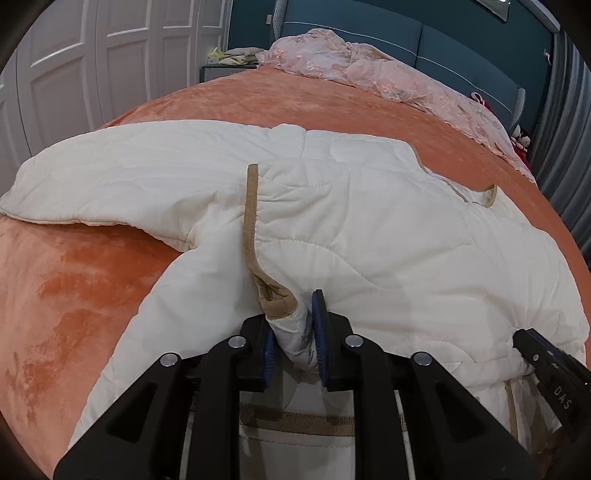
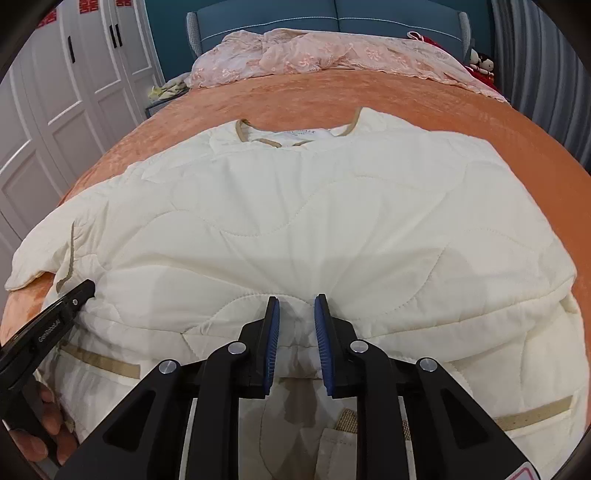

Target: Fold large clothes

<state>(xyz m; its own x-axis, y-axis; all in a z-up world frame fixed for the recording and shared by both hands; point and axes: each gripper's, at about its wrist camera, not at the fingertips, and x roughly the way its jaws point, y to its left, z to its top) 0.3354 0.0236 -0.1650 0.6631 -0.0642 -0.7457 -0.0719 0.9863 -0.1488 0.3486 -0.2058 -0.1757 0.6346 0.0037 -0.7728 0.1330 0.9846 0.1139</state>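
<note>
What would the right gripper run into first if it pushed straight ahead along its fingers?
Probably the cream quilted jacket itself: the right gripper points down into its fabric, a fold already between the pads. The orange bedspread lies beneath; how thick the padding is cannot be judged.

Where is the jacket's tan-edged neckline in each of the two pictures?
Left wrist view: neckline far right, only a tan corner showing.
Right wrist view: neckline top centre, both tan ends visible.
Shared landmark: the pink lace cover at the blue headboard.
</note>
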